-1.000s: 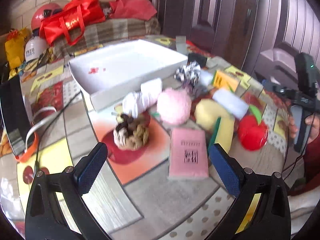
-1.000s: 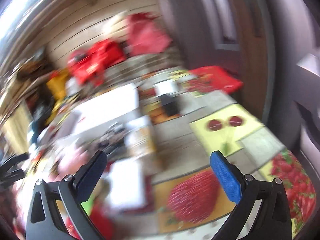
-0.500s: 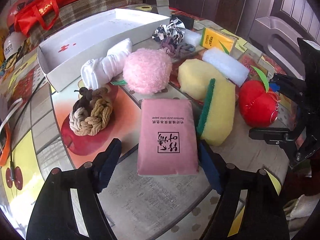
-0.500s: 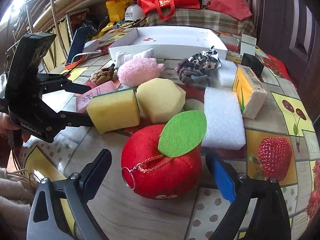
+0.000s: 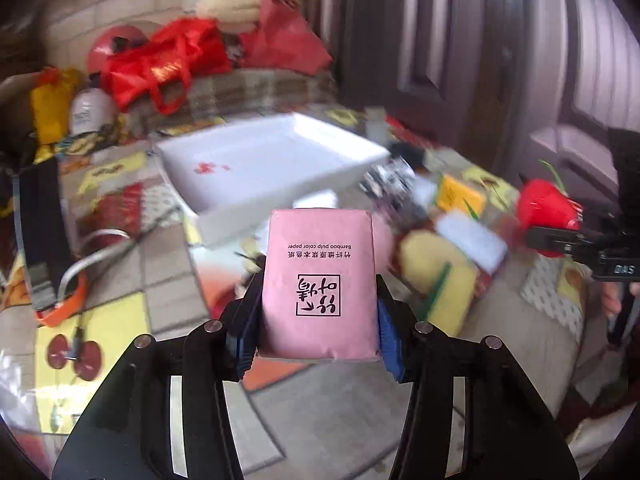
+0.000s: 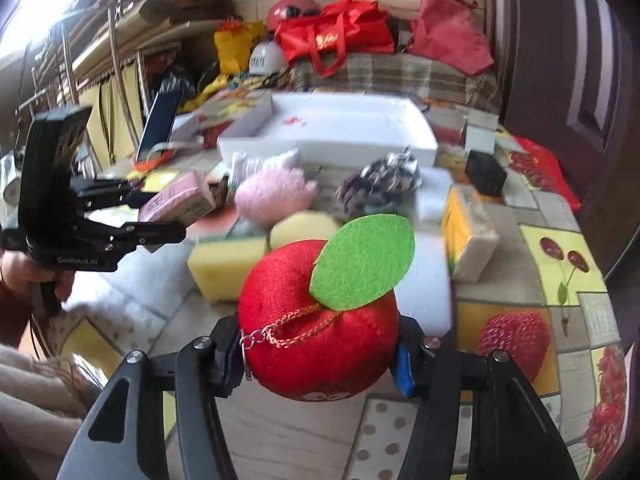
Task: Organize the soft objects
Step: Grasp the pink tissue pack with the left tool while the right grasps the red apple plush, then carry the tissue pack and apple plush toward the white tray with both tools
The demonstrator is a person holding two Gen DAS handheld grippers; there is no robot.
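Note:
A pink tissue pack sits between the blue pads of my left gripper. The jaws are closing on it, and the pads press its sides as it hangs above the table. In the right wrist view, the pack is seen in the left gripper. My right gripper is closing on a red plush apple with a green leaf, its pads against both sides. Behind stands the open white box. A pink pompom, yellow sponge, scrunchies and yellow pack lie on the table.
A phone with an orange strap lies at the table's left. A small black box stands at the right. Red bags are piled on a plaid seat behind the table. A dark door is at the right.
Both grippers went from wide open to closed on things. The left took the pink pack and raised it off the table. The right closed around the red apple.

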